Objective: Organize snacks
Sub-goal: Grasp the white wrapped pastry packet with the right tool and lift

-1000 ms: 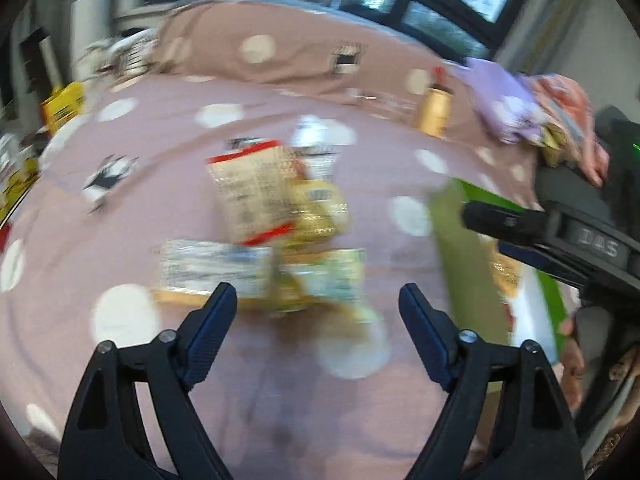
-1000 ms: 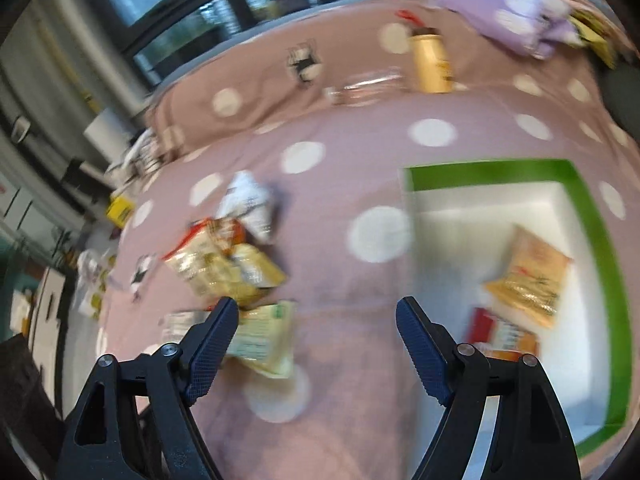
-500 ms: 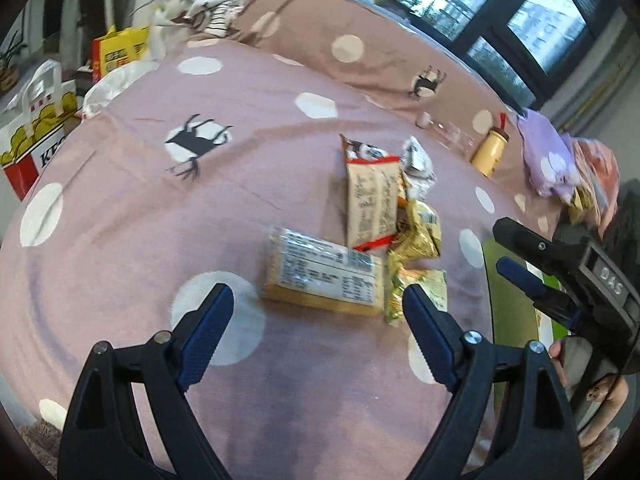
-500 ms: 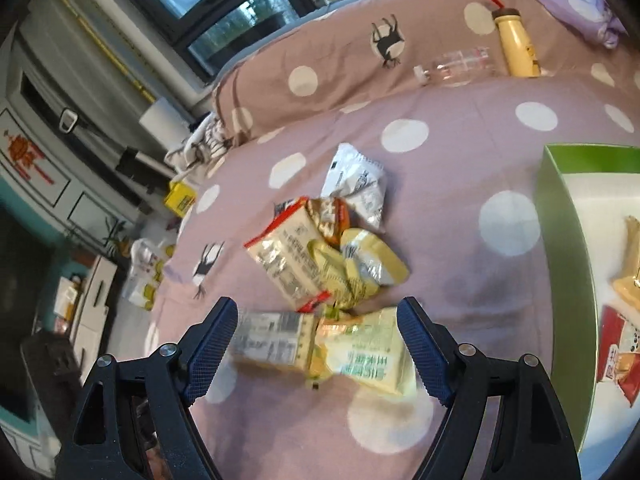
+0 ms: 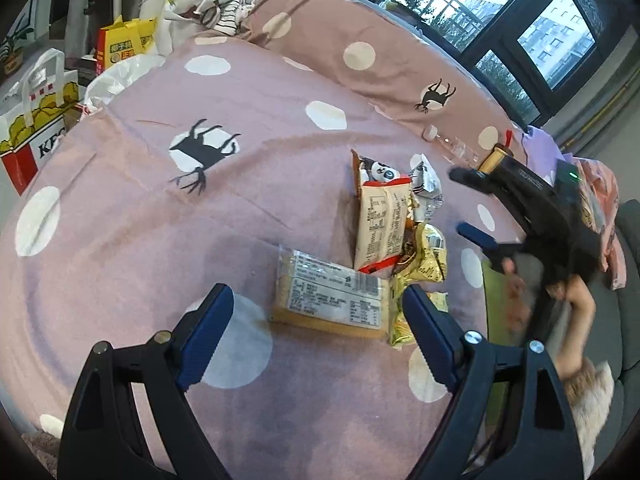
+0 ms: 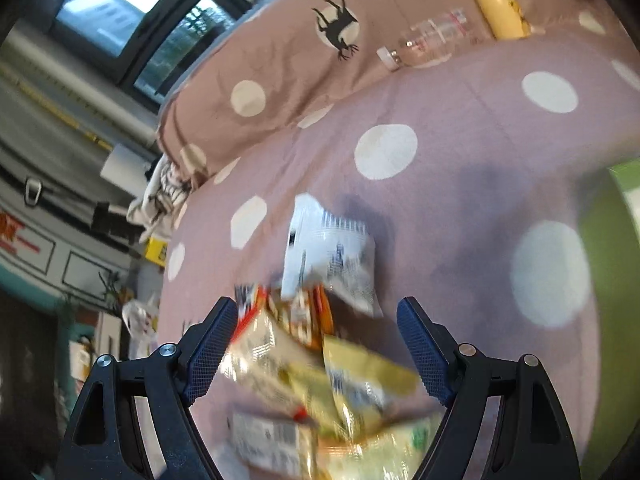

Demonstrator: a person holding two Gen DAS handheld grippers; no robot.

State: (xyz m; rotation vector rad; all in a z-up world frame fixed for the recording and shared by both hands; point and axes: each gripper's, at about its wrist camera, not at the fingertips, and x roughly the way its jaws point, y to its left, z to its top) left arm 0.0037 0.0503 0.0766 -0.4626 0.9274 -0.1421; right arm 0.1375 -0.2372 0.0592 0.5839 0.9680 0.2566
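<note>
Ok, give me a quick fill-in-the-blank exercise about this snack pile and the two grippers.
1. The snack pile lies on a pink bedspread dotted with ___ spots.
2. The left gripper is open and holds ___.
3. The right gripper is ___.
4. A clear bottle lies beside a ___ bottle.

Answers: white; nothing; open; yellow

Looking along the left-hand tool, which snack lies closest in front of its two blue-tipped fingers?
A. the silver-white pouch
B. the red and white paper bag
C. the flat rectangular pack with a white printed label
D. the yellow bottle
C: in the left wrist view the flat labelled pack lies just ahead of the left gripper, whose open jaws hold nothing.
</note>
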